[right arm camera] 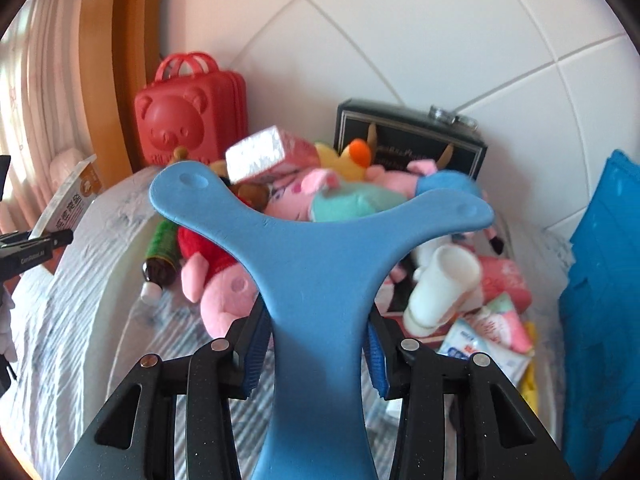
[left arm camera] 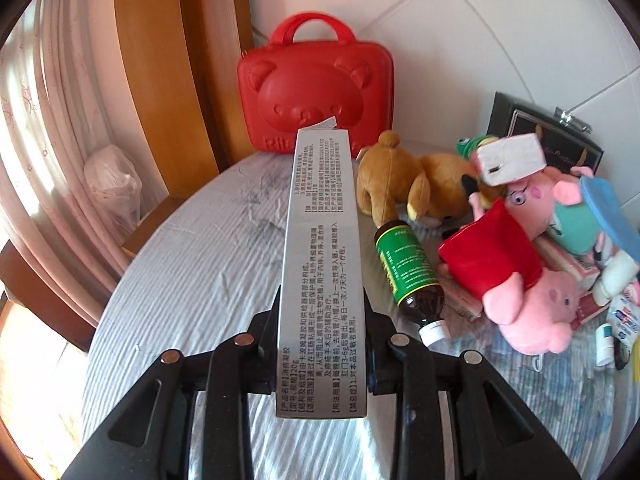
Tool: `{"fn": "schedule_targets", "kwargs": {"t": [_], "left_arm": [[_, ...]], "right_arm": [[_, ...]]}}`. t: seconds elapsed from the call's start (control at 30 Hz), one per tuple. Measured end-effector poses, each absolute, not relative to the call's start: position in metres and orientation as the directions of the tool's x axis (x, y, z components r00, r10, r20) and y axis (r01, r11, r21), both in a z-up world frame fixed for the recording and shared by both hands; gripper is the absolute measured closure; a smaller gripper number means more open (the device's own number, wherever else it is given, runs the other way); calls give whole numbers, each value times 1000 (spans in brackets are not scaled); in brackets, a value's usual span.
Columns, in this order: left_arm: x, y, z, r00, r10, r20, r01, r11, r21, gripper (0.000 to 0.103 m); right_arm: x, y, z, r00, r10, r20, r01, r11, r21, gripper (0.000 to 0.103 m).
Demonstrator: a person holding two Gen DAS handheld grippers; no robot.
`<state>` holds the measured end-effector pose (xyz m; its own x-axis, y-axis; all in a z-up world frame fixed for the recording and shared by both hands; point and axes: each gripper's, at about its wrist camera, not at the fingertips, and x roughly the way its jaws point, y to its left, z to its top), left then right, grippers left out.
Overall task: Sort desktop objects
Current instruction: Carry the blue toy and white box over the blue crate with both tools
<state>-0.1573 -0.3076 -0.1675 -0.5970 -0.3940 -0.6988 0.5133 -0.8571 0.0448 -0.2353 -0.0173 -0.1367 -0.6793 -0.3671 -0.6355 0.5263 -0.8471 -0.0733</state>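
A long grey carton [left arm camera: 320, 220] printed with black text sticks forward from my left gripper [left arm camera: 322, 300], which is shut on its lower half above the cloth-covered table [left arm camera: 200, 260]. A blue Y-shaped flat piece [right arm camera: 316, 248] is clamped at its stem by my right gripper [right arm camera: 316, 316], its two arms spreading over the toy pile. In the right wrist view the left gripper [right arm camera: 48, 236] shows at the left edge with the carton [right arm camera: 68, 196] in it. One arm of the blue piece [left arm camera: 608, 212] shows at the right of the left wrist view.
A red bear-face case [left arm camera: 316, 92] stands against the back wall. A brown bear plush [left arm camera: 404, 184], a green-labelled bottle [left arm camera: 408, 272], pink pig plushes [left arm camera: 536, 316], a black box [left arm camera: 556, 140] and small packets crowd the right. A blue folded sheet [right arm camera: 604, 280] is far right.
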Motion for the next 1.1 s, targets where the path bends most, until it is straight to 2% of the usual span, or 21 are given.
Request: {"fn": "schedule_targets", "kwargs": {"t": [0.17,0.3,0.53,0.8,1.1], "left_arm": [[-128,-289,-132,-651,-413,-637,495,-867,57,74],[-103,-271,-108,-690,-421,-589,478,-876,65,74],[-73,-217,-74,-760,-378,-529,410,-910,61,74],[-79,-103,-38,-859,-235,-455,242,-969,43,74],[-117,92,18,-937,12,-349,-5,-1000,-23,74]], "right_arm": [[-205,-1,-93,-755,-356,-551,487,-867,-107,62],[-171,26,-51,-837,-320,-444,418,-898,-140,62],[-121,94,11,-936,-192,-295,251,-952,-176,62],[-86,204,50,-985,16,-173,18,-981,-195,62],[-75,340,72,-979,172,-106,-145,-963,-225,62]]}}
